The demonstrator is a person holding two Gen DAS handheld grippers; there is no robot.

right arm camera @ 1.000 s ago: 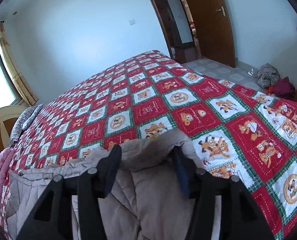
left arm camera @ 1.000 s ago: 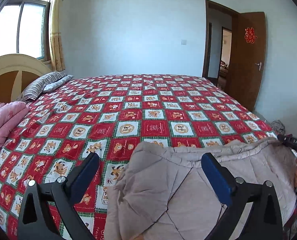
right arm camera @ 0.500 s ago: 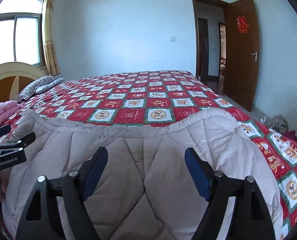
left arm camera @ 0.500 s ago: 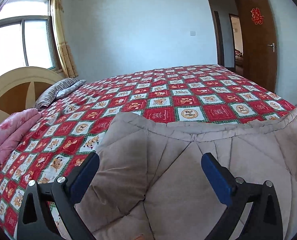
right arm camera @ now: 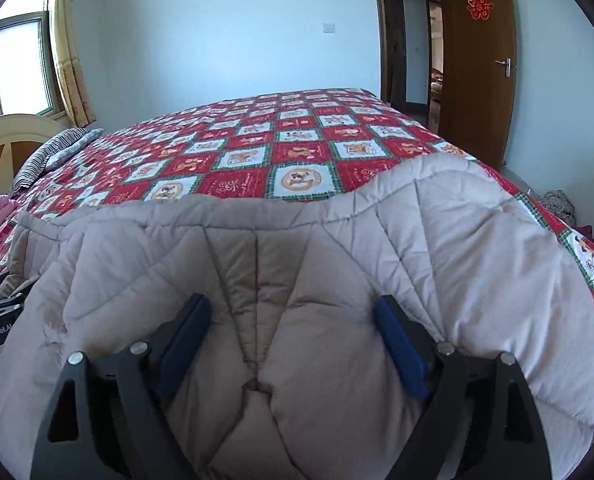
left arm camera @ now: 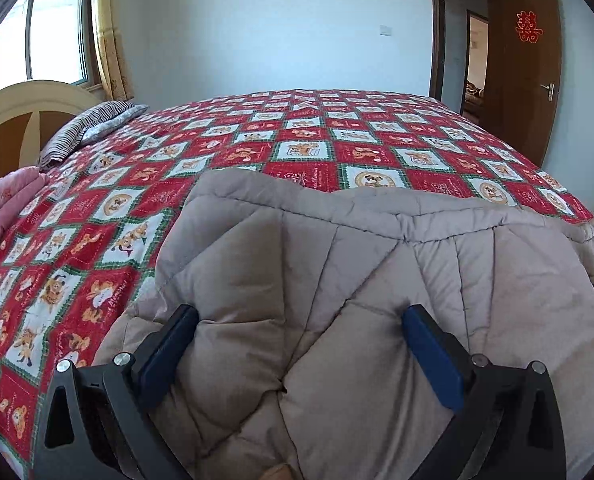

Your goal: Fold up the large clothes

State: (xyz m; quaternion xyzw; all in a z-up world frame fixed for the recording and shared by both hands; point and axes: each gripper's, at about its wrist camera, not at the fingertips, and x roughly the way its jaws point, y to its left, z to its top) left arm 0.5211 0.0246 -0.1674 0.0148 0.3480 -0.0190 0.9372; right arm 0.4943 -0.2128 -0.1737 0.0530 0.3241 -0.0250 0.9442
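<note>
Covering the whole bed, a red checked bedspread [left arm camera: 201,184] w/ cartoon squares is seen; beige quilted garment [right arm camera: 337,280] is laid on its near edge. Left gripper [left arm camera: 301,332] is set wide, padding bulging btwn jaws, pads not pressing. Right gripper [right arm camera: 293,320] jaws are opening over same fabric. Striped pillow [left arm camera: 89,128], wooden headboard [left arm camera: 21,120], window [left arm camera: 53,32], open brown door [right arm camera: 477,64] noted.

A wide bed [left arm camera: 337,148] under a red, white and green patchwork bedspread fills the room. At its left edge stand a rounded cream-and-wood headboard [left arm camera: 21,120], a striped pillow [left arm camera: 85,128] and folded pink bedding [left arm camera: 5,208]. Daylight enters a curtained window [left arm camera: 53,32]. Pale blue-white walls [left arm camera: 277,24] meet an open brown door [left arm camera: 525,68] bearing a red paper ornament [left arm camera: 529,27].
</note>
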